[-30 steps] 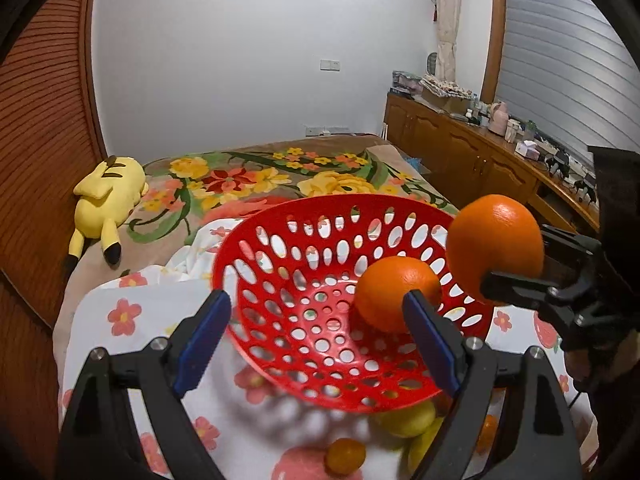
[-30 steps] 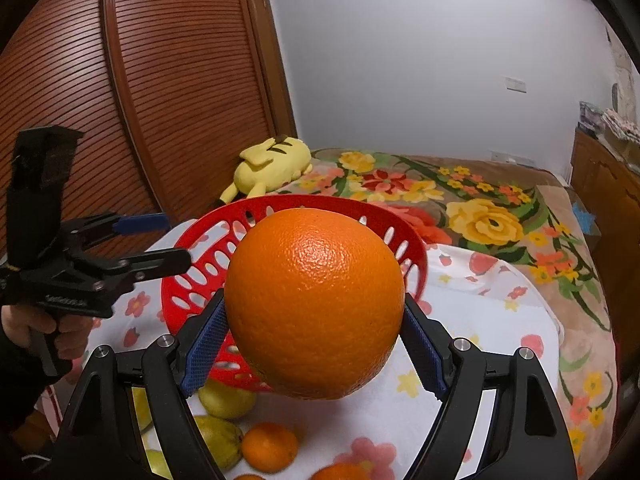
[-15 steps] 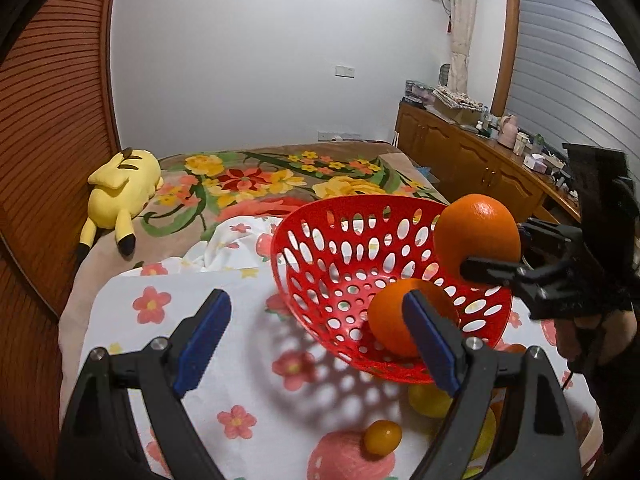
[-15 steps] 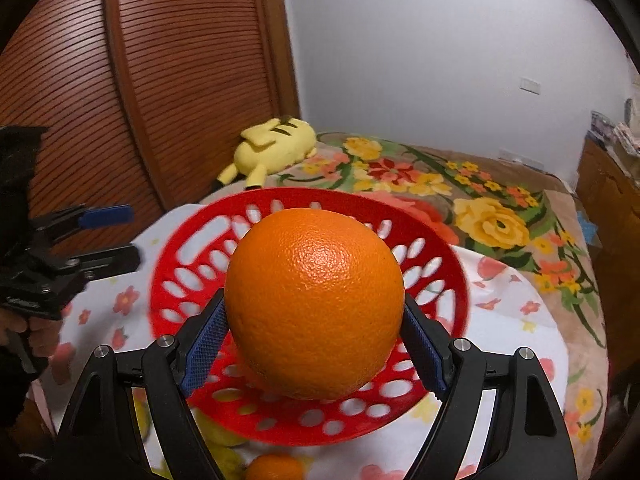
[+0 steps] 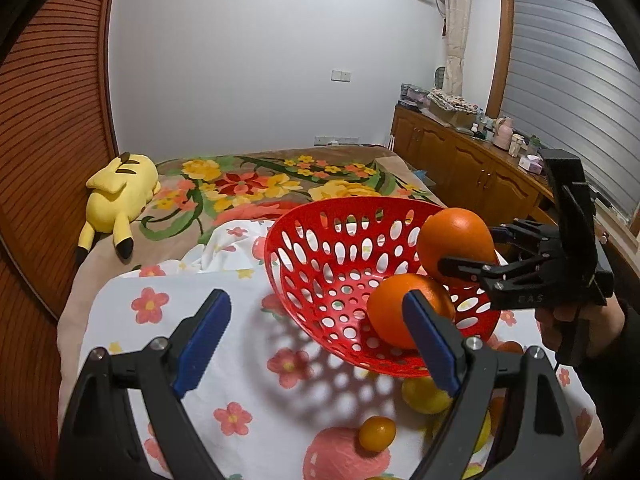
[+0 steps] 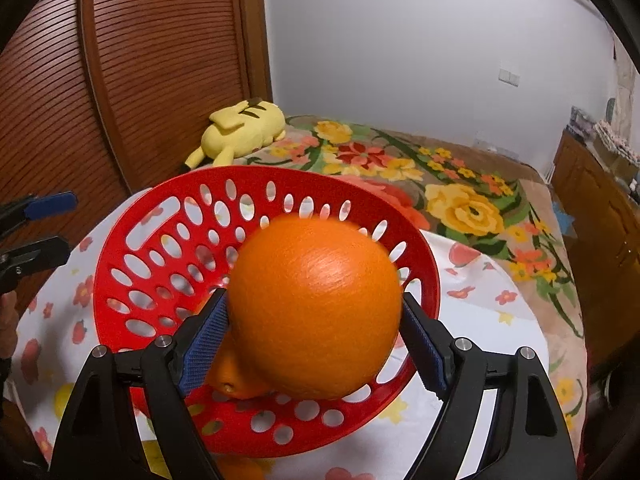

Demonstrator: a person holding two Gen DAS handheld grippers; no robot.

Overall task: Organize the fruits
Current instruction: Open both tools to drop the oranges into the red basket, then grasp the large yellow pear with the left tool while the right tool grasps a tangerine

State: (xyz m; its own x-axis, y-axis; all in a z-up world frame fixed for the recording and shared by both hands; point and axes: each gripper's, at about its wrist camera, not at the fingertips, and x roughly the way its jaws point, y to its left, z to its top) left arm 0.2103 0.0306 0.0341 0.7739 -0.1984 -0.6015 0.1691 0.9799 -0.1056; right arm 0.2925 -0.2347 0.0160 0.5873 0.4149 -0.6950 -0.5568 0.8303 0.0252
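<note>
Left hand-held gripper (image 5: 316,344): black frame, blue ribbed pads, silver screws; right hand-held gripper (image 6: 312,344) same; dark sleeve (image 5: 616,368).

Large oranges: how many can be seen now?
2. One large orange is clamped in the right gripper above the red basket; the other lies inside it. More may be hidden.

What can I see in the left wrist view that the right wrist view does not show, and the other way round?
Only the left wrist view shows the small fruits on the cloth in front of the basket: a tiny orange one and a yellow one. It also shows the wooden cabinets.

Only the right wrist view shows the held orange close up, pressed between the blue pads of the fingers.

Both show the red basket, a second orange inside it, and the yellow plush toy.
</note>
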